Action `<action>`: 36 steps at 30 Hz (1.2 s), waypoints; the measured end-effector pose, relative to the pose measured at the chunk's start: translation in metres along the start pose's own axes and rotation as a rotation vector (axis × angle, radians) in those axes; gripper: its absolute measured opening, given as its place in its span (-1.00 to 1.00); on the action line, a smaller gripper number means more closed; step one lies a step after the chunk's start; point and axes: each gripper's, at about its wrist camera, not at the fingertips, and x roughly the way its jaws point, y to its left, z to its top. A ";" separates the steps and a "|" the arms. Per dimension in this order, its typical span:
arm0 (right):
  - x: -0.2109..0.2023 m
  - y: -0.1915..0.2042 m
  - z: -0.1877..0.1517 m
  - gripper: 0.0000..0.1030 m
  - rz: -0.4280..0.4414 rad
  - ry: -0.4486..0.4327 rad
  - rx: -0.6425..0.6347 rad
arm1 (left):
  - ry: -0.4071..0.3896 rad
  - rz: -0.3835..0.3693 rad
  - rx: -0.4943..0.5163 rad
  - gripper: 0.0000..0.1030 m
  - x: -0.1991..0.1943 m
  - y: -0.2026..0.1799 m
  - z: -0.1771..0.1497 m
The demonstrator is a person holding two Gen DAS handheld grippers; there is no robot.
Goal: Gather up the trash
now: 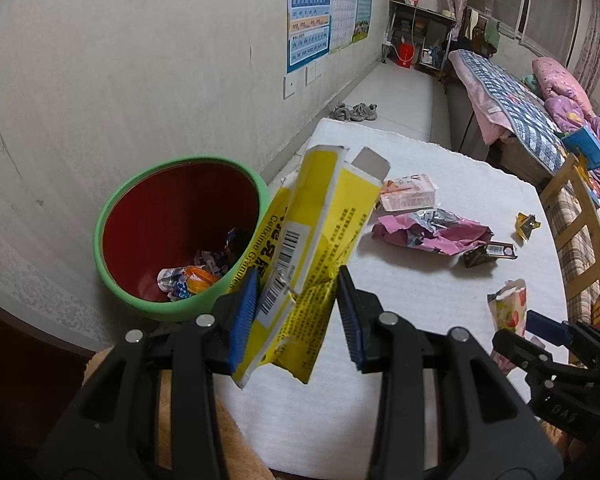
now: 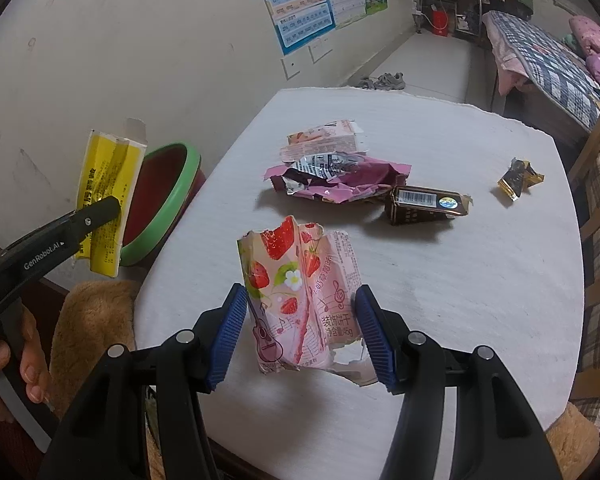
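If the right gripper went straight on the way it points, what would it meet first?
Beyond the strawberry wrapper the right gripper already holds, probably the white table cover, short of the pink wrapper; depth is unclear.

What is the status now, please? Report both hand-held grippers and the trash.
Left hand-held gripper shut on yellow box, beside bin. Right hand-held gripper shut on strawberry wrapper. Path clear.

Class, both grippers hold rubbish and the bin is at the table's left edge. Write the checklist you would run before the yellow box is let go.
1. Yellow box gripped by left gripper: ok.
2. Box above the green bin opening: not ok, it hangs beside the rim.
3. Bin has room: ok, only a few wrappers at the bottom.
4. Strawberry wrapper between the right gripper fingers: ok.
5. Right gripper clear of the left: ok.
6. Table cleared: not ok, packets remain.
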 end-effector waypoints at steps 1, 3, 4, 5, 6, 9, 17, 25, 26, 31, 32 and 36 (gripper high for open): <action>0.000 0.000 0.000 0.07 0.000 0.001 -0.001 | 0.002 0.000 -0.001 -0.27 0.001 0.000 0.000; 0.000 0.001 -0.001 0.07 0.000 0.002 0.000 | 0.004 0.001 -0.003 -0.27 0.002 0.002 -0.001; 0.000 0.001 -0.001 0.07 0.002 0.001 0.001 | 0.004 0.002 -0.005 -0.27 0.002 0.003 -0.001; 0.000 0.001 0.000 0.07 0.003 0.001 0.002 | 0.004 0.004 -0.005 -0.27 0.002 0.003 -0.001; 0.000 0.001 0.000 0.07 0.005 0.000 0.002 | 0.003 0.006 -0.006 -0.27 0.003 0.003 0.000; 0.000 0.003 0.000 0.07 0.009 -0.003 0.000 | 0.002 0.016 -0.008 -0.27 0.003 0.005 -0.001; -0.001 0.012 0.008 0.07 0.029 -0.020 -0.014 | 0.013 0.040 -0.015 -0.27 0.005 0.012 -0.006; 0.001 0.024 0.012 0.07 0.042 -0.020 -0.035 | 0.018 0.042 -0.022 -0.27 0.005 0.016 -0.009; 0.002 0.025 0.012 0.07 0.043 -0.019 -0.038 | 0.019 0.042 -0.024 -0.27 0.006 0.017 -0.009; 0.003 0.029 0.013 0.07 0.047 -0.020 -0.046 | 0.019 0.048 -0.032 -0.27 0.007 0.020 -0.009; 0.003 0.029 0.014 0.07 0.048 -0.022 -0.047 | 0.018 0.051 -0.033 -0.27 0.006 0.021 -0.009; 0.000 0.034 0.019 0.07 0.056 -0.036 -0.060 | 0.011 0.064 -0.038 -0.27 0.006 0.023 -0.007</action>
